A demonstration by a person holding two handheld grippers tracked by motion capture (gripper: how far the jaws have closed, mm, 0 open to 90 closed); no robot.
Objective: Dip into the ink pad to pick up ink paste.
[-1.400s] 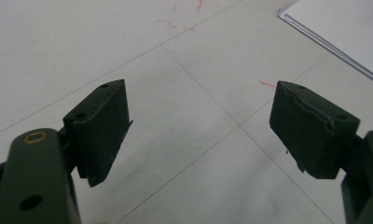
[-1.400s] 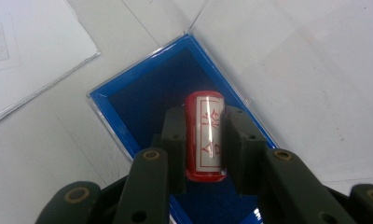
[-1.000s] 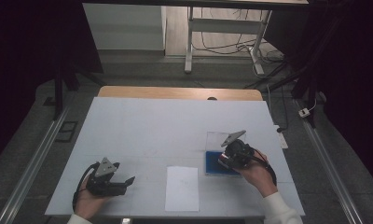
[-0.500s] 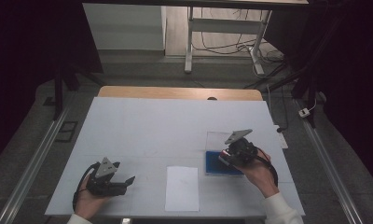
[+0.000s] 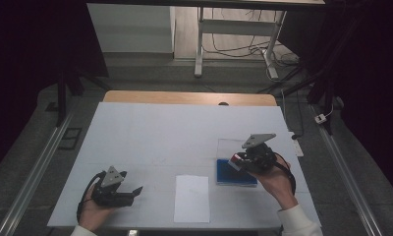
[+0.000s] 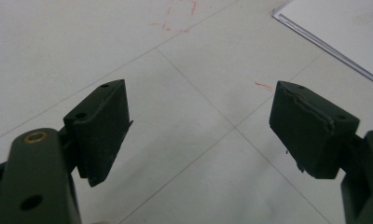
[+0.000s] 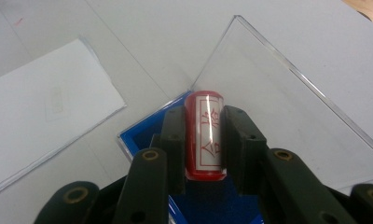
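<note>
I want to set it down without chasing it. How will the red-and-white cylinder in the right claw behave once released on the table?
The cylinder looks round-sided, so laid flat it would probably roll. Its glossy surface suggests hard, slippery plastic, likely stiff. It seems small between the right claw pads, so probably light; stood on end it may tip easily.

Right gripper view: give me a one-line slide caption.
Right gripper shut on a red-and-white stamp above the blue case, its clear lid open, white paper alongside.

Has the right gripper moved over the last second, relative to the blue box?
Yes. The right gripper, shut on a red stamp, has shifted slightly right and up off the blue box, which stays put.
</note>
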